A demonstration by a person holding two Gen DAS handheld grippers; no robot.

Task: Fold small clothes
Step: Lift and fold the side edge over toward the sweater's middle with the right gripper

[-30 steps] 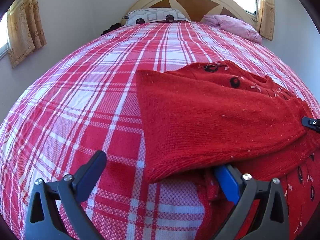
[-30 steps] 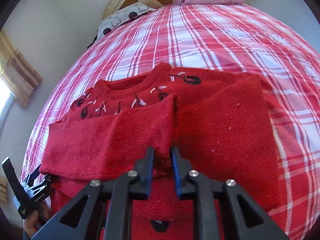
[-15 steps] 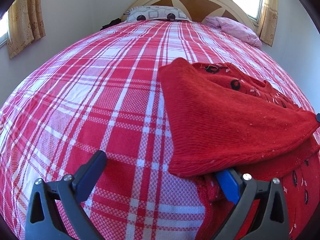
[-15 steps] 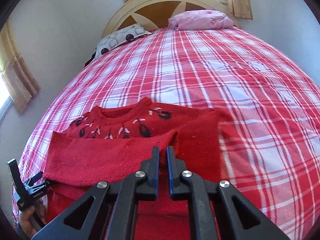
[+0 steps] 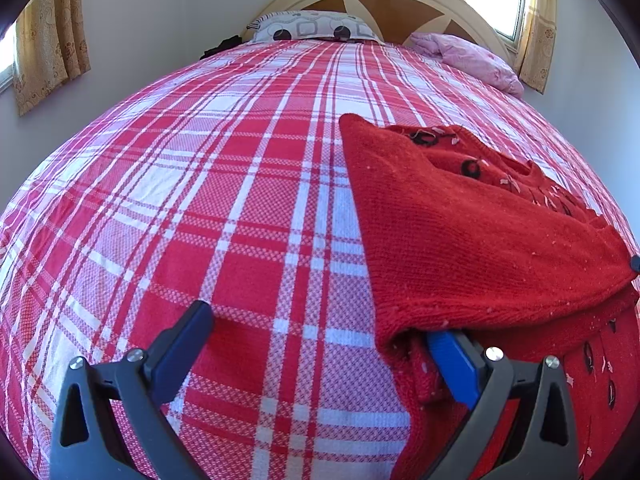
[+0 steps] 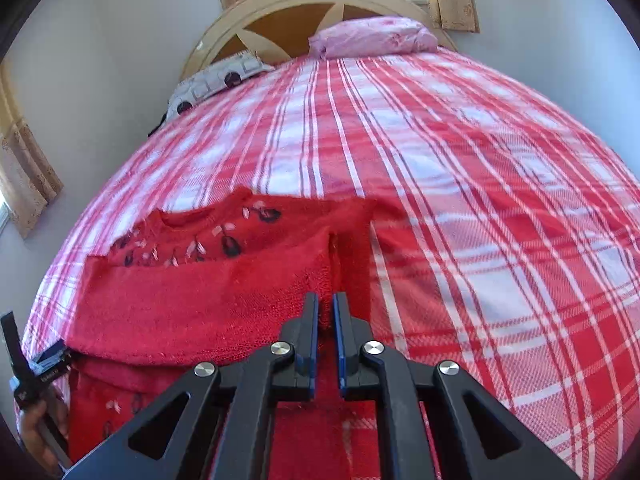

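Note:
A red knitted sweater (image 5: 460, 240) with dark and white motifs lies on the red plaid bedspread (image 5: 240, 200). One sleeve is folded across its body and drawn taut. My right gripper (image 6: 326, 300) is shut on the end of that sleeve, with red knit pinched between its tips. Its dark tip shows at the right edge of the left wrist view, where the sleeve ends. My left gripper (image 5: 316, 322) stands wide open at the sweater's near left edge. Its blue right finger (image 5: 452, 356) is tucked under the folded knit, and the left finger rests over bare bedspread. In the right wrist view, the sweater (image 6: 200, 304) fills the lower left.
A patterned grey pillow (image 5: 312, 30) and a pink pillow (image 5: 476, 58) lie against the arched headboard (image 5: 380, 0). Walls flank the bed and curtained windows (image 5: 48, 48) stand on either side. A hand (image 6: 38, 428) holds the left gripper (image 6: 36, 364) at the bed's near left edge.
The right gripper has closed tight on the sleeve and drawn it across the sweater, uncovering bedspread beside it. The left gripper has stayed where it was, open.

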